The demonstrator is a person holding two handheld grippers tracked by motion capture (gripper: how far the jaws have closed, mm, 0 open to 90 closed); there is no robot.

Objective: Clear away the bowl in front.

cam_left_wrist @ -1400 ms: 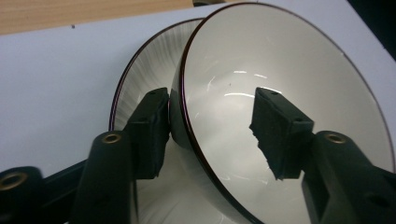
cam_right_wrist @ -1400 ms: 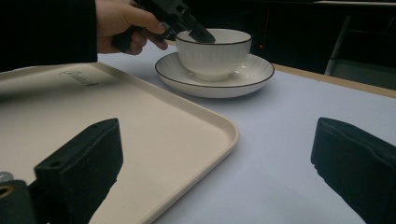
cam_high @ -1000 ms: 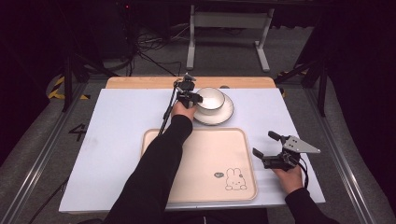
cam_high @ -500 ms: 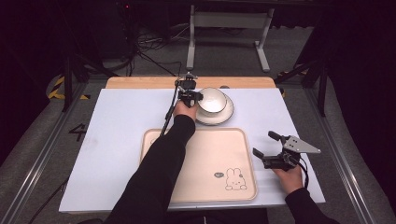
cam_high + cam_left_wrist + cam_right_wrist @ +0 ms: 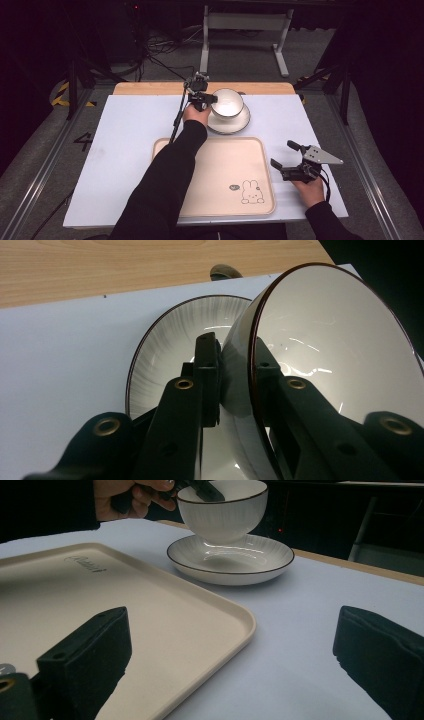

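A white ribbed bowl [image 5: 227, 102] with a dark rim hangs just over its matching saucer [image 5: 229, 125] at the back of the table. My left gripper [image 5: 205, 98] is shut on the bowl's left rim, one jaw inside and one outside. In the left gripper view the bowl [image 5: 330, 340] tilts in front of the saucer [image 5: 170, 350], clamped by the left gripper [image 5: 234, 347]. My right gripper [image 5: 281, 154] rests open beside the tray's right edge, holding nothing. The right gripper view looks past the right gripper [image 5: 232, 617] to the bowl [image 5: 225, 515] and saucer [image 5: 230, 560].
A cream tray [image 5: 210, 170] with a small rabbit drawing [image 5: 251, 192] lies at the front centre of the white table cover [image 5: 125, 135]. A wooden strip [image 5: 150, 88] runs along the back edge. A metal stand [image 5: 245, 30] is on the floor beyond.
The left gripper has drawn slightly up and back with the bowl in its jaws. The right gripper has stayed put.
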